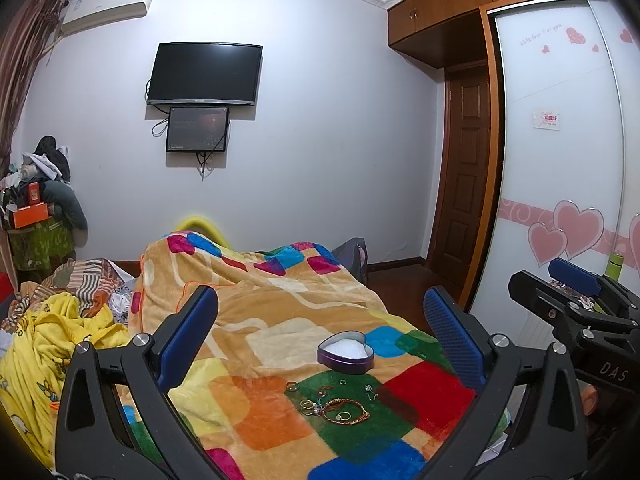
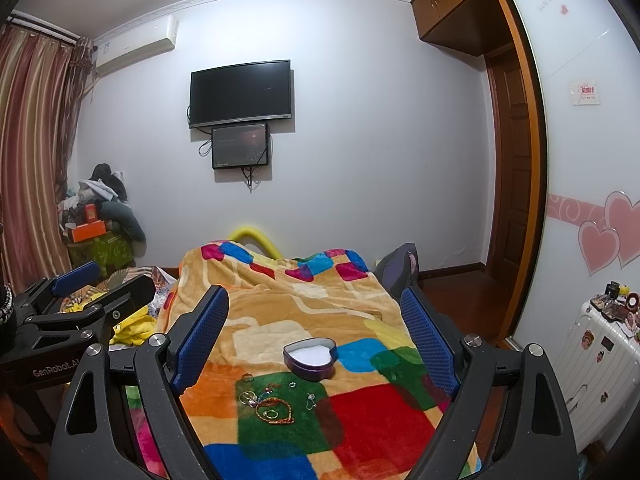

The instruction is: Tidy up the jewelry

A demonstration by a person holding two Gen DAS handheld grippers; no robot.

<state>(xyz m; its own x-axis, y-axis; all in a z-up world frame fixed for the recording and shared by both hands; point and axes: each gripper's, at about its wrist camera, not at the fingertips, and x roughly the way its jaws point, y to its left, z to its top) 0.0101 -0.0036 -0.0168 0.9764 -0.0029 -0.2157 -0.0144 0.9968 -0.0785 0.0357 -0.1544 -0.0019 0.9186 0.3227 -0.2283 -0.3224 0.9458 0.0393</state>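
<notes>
One heart-shaped tin (image 1: 346, 352), lid off, sat on blanket (image 1: 280, 312); one braided bracelet (image 1: 346, 411) and several rings just before it. Left gripper (image 1: 320, 344) and right gripper (image 2: 316, 340) both spread wide, holding nothing, hovering above.

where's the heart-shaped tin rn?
The heart-shaped tin sits open on the patchwork blanket, centre-right in the left wrist view and near centre in the right wrist view, just beyond the scattered rings and the braided bracelet.

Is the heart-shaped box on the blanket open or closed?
Open. The heart-shaped box has no lid on it, and its white lining shows from above in both views.
</notes>
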